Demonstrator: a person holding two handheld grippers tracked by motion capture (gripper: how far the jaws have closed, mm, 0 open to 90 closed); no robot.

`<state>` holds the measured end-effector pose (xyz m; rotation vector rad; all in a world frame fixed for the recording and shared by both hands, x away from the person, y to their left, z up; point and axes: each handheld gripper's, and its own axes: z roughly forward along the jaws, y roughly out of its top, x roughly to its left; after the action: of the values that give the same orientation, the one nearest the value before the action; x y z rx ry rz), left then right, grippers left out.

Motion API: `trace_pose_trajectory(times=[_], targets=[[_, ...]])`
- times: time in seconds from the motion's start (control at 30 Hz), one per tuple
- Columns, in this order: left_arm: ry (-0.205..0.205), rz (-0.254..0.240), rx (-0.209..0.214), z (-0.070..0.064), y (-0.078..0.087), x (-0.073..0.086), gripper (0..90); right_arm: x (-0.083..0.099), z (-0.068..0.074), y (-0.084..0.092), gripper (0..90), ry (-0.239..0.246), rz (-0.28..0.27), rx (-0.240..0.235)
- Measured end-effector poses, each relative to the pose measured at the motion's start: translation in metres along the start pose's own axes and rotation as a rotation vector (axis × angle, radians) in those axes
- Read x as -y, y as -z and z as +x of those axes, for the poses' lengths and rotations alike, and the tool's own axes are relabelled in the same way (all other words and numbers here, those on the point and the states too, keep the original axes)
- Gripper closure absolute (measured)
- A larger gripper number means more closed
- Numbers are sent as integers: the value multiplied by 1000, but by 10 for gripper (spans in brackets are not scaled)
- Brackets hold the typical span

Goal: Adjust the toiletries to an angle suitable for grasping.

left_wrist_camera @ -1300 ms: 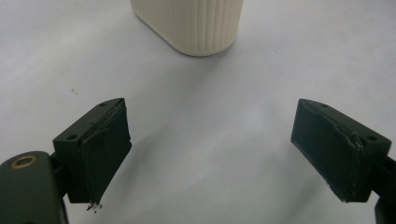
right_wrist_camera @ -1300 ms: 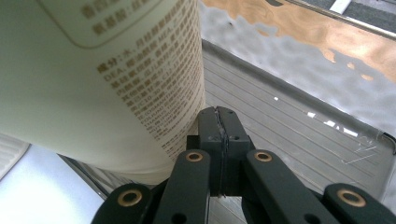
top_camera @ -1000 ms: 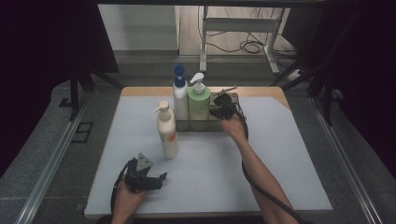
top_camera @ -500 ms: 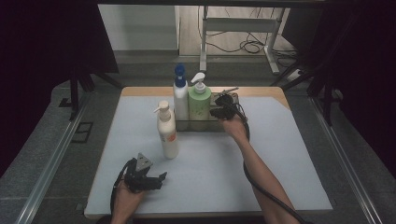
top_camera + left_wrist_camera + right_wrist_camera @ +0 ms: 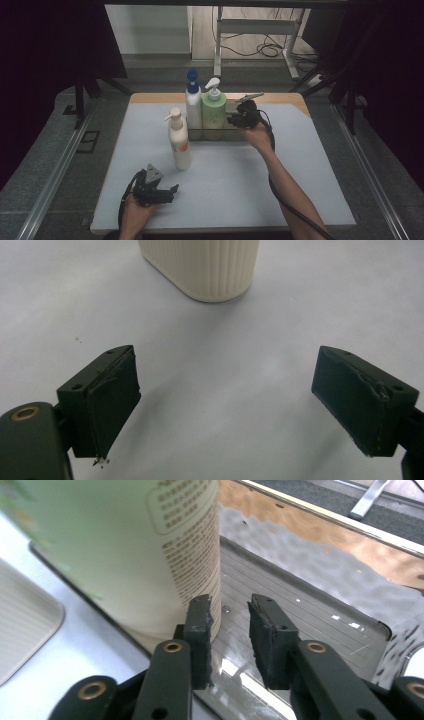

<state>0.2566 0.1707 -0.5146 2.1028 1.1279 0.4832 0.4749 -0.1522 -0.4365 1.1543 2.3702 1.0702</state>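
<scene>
Hovering at the clear tray at the back of the mat, the right gripper has its jaws parted a little, with nothing between them; they have just been opening. In the right gripper view the green bottle stands in the tray just left of the left jaw, so close that I cannot tell whether the pad brushes its wall. In the high view that bottle is upright beside a blue-capped bottle, both in the tray, while a white pump bottle stands on the mat in front. The left gripper rests low near the front edge with jaws spread wide and empty, the ribbed base of the white bottle well ahead of it. My worry is a sideways nudge: the green bottle is tall, and a jaw that drags along it as the hand backs out could tip it into its blue-capped neighbour. The tray's thin wall could also catch a jaw and shift the tray. Likewise, a careless reach for the white bottle, which is tall on a narrow base, could topple it.
</scene>
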Motion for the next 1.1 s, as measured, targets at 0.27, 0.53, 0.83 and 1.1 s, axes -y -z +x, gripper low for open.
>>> trace_pose_trajectory(times=[0.27,0.53,0.83,1.1], targets=[[13,-3,9,0,0,-1,116,3,7,17,518,40,-10,-25],[21,2,13,0,0,-2,116,7,21,33,394,117,-10,-66],[41,-7,23,3,2,-2,116,18,33,56,267,162,-20,-85],[60,-15,36,4,5,-4,119,35,35,75,230,175,-29,-105]])
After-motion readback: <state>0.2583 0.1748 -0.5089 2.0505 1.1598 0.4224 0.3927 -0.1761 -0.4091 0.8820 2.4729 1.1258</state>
